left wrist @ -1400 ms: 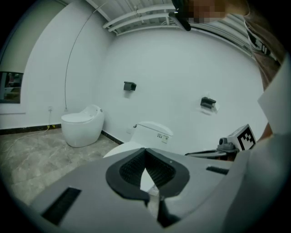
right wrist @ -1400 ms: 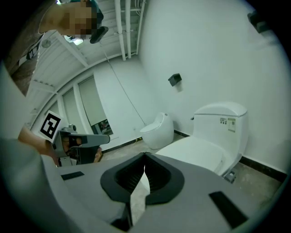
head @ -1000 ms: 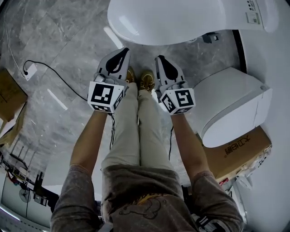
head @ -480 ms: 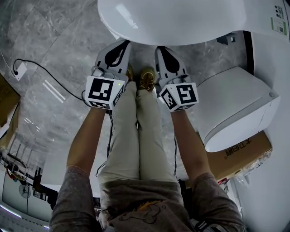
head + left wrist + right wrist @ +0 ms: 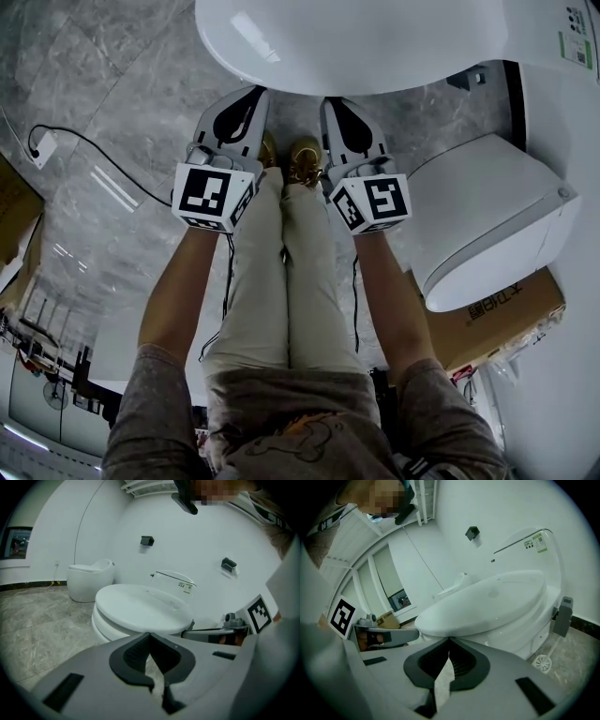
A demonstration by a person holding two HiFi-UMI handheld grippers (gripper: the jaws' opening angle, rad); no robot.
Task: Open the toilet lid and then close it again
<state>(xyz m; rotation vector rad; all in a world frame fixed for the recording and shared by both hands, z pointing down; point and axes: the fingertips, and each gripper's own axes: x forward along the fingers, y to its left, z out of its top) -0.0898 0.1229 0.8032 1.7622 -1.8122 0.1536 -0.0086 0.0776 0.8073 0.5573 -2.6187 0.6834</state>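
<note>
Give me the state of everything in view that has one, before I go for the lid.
Toilet lid: down, closed.
Left claw: shut, nothing in it.
Right claw: shut, nothing in it.
Second toilet: lid down.

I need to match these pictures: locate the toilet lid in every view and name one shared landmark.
Head view: toilet lid along the top edge, closed.
Left gripper view: toilet lid at centre.
Right gripper view: toilet lid centre to right.
Landmark: the sticker behind it.
</note>
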